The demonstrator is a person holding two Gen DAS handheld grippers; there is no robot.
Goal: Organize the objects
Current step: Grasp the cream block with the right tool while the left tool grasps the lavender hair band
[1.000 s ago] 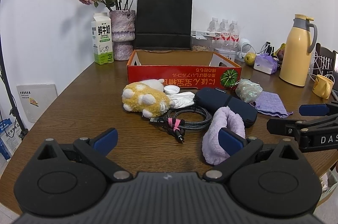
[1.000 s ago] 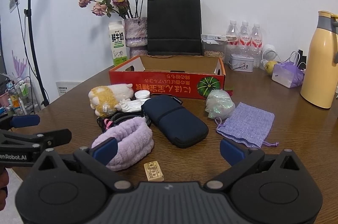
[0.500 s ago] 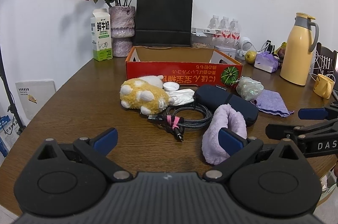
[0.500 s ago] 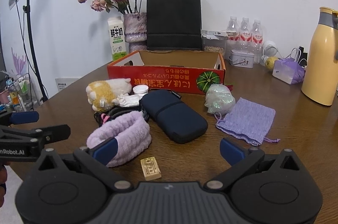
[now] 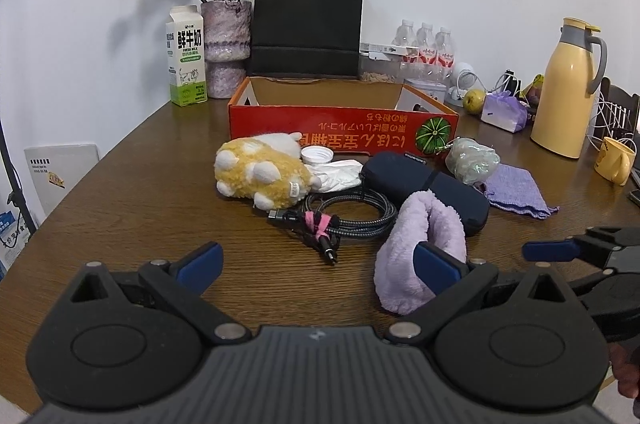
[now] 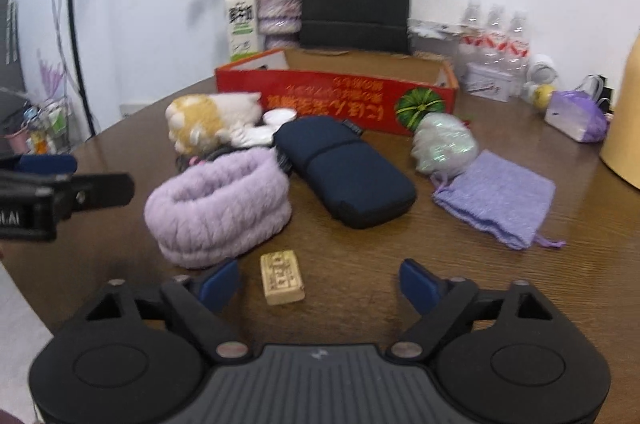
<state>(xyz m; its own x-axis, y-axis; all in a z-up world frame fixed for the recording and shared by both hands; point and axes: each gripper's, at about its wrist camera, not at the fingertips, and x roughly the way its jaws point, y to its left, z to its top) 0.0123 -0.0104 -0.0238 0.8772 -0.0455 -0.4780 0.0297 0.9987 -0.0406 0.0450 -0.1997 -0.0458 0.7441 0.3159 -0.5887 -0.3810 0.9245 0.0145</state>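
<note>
**Both grippers wide open, holding nothing, low over the near edge of the bench**

Left gripper (image 5: pixel 318 264): fingers spread wide, nothing between them. Its right blue pad overlaps the lilac fluffy headband (image 5: pixel 420 252) in view; can't tell if it touches.

Right gripper (image 6: pixel 320 282): also spread wide and unloaded. Small tan block (image 6: pixel 281 277) lies on the bench (image 6: pixel 360 264) just ahead of it, closer to the left pad, not touched. This view is blurred.

Clutter sits in front of the red cardboard box (image 5: pixel 340 128), which is open-topped; no contents visible from here.
- Yellow-and-white plush toy (image 5: pixel 262 176) at the left of the pile, just in front of the box wall.
- White cap (image 5: pixel 317 155) and white crumpled item (image 5: pixel 340 176) right beside the plush.
- Coiled black cable (image 5: pixel 344 214) with pink tie, in front of the plush, touching the headband side.
- Navy zip case (image 6: pixel 344 170) lies diagonally mid-pile, just behind the headband.
- Iridescent mesh bundle (image 6: pixel 444 144) near the box's right corner, touching the purple knit pouch (image 6: pixel 500 198), which lies flat to the right.

Behind the box: milk carton (image 5: pixel 186 56), vase of dried roses (image 5: pixel 226 48), black paper bag (image 5: pixel 308 24), water bottles (image 5: pixel 424 42). Yellow thermos jug (image 5: pixel 570 88) and yellow mug (image 5: pixel 614 160) far right.
</note>
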